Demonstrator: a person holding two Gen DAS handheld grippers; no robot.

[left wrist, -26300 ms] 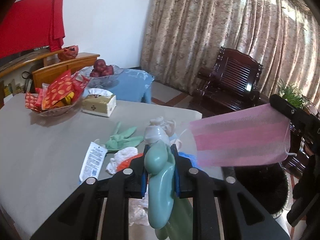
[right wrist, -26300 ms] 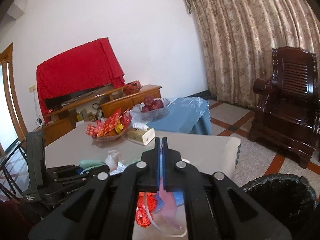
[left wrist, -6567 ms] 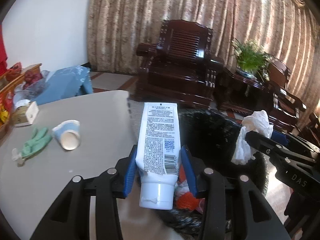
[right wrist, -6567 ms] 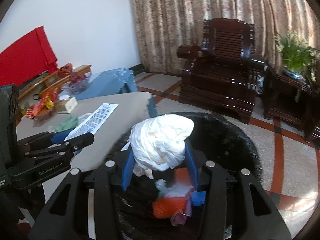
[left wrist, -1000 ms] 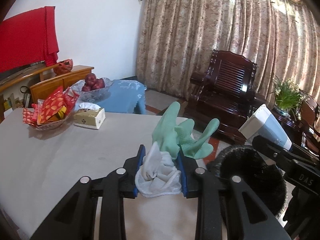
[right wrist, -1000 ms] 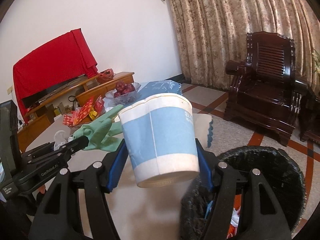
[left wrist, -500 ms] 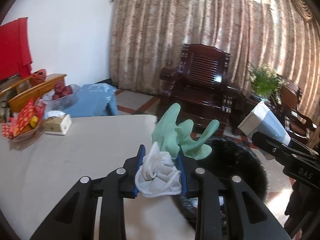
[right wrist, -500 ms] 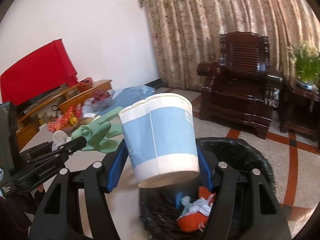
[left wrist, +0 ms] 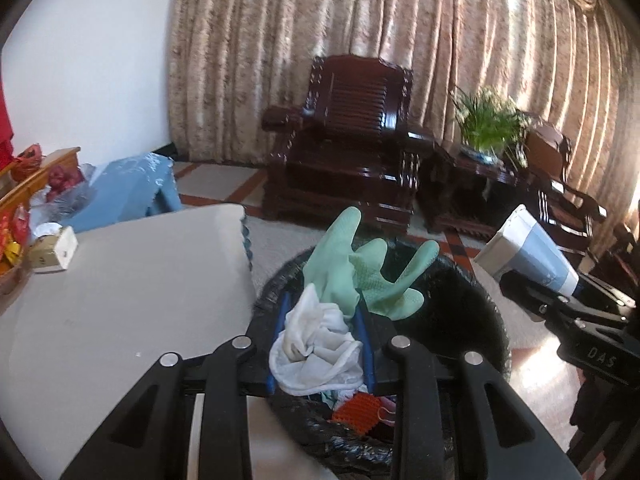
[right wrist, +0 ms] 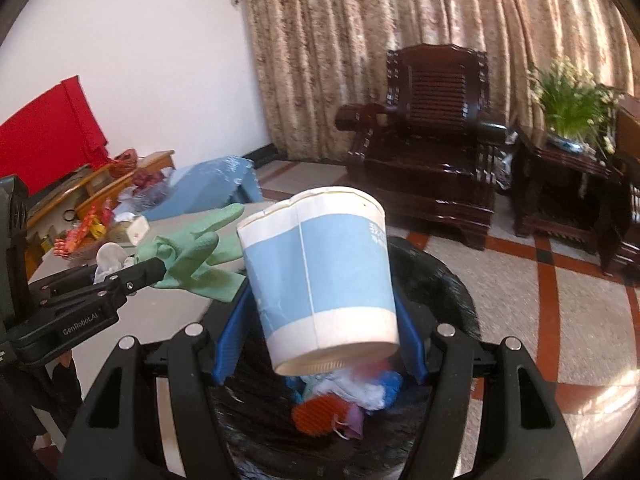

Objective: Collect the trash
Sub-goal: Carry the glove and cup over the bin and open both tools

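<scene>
Two loads hang over the black-lined trash bin (right wrist: 448, 292) beside the tabletop's edge: the left gripper (left wrist: 322, 344) clenches a green rubber glove (left wrist: 352, 268) with white tissue (left wrist: 316, 350), the right gripper (right wrist: 320, 328) grips a blue-and-white paper cup (right wrist: 320, 272). The bin's mouth lies directly beneath both, the cup nearer its middle.

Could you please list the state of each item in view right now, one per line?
Left tongs: shut on the green glove.
Green glove: held over the bin, white cuff bunched.
Right tongs: shut on the paper cup.
Paper cup: held over the bin, squashed.
Trash bin: open, black-lined, partly filled.
Table: nearly bare.
</scene>
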